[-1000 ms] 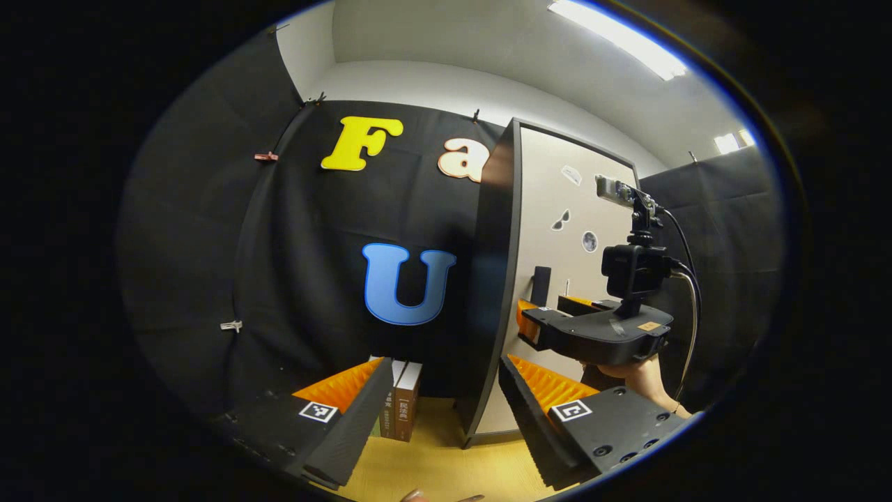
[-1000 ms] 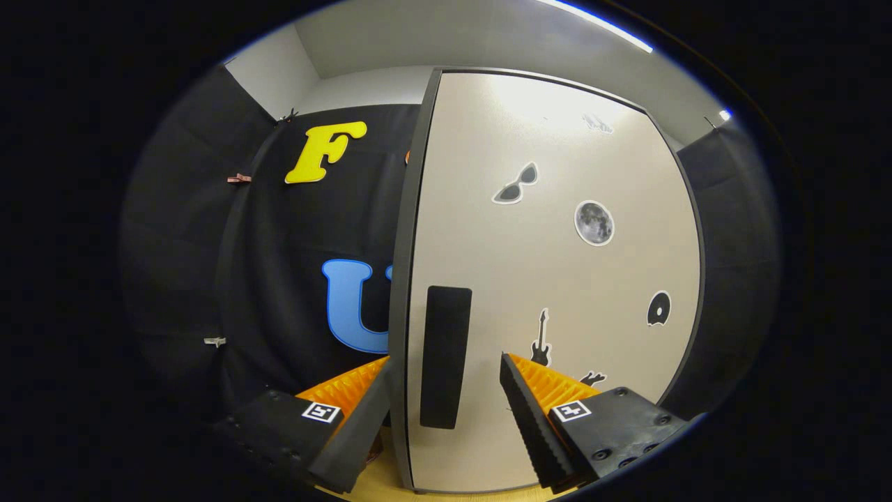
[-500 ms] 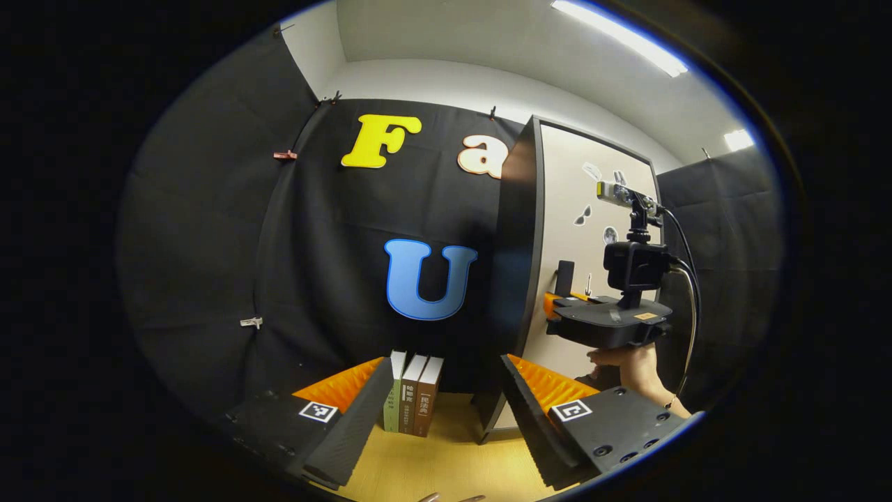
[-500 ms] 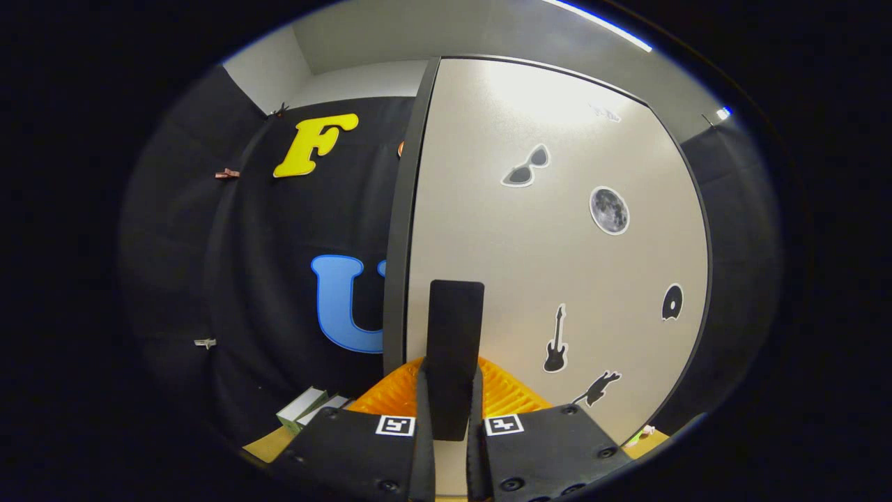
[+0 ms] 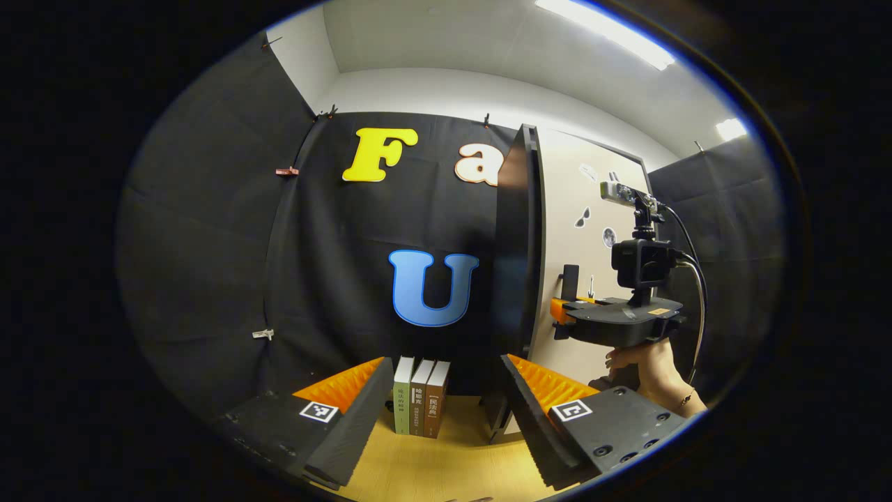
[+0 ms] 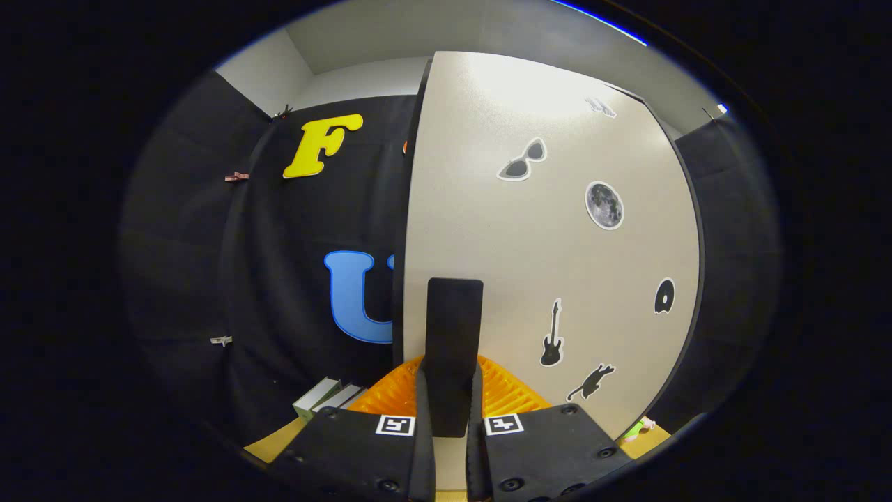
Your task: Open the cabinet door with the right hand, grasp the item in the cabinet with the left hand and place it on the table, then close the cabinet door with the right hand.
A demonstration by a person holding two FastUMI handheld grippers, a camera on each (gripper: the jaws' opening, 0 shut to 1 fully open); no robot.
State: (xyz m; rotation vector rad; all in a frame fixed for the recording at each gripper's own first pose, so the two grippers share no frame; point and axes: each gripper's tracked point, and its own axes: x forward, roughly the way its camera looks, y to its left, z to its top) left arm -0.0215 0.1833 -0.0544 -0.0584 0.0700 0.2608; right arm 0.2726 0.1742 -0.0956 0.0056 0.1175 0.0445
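Cabinet door stands partly open, its dark handle clamped between both fingers of the right gripper, which a hand holds at the door's outer face in the left gripper view. Contents of the cabinet are hidden behind the door, so the item's place cannot be told. Left gripper hangs over the wooden table with its jaws wide apart and nothing between them, facing three upright books near the table's back edge.
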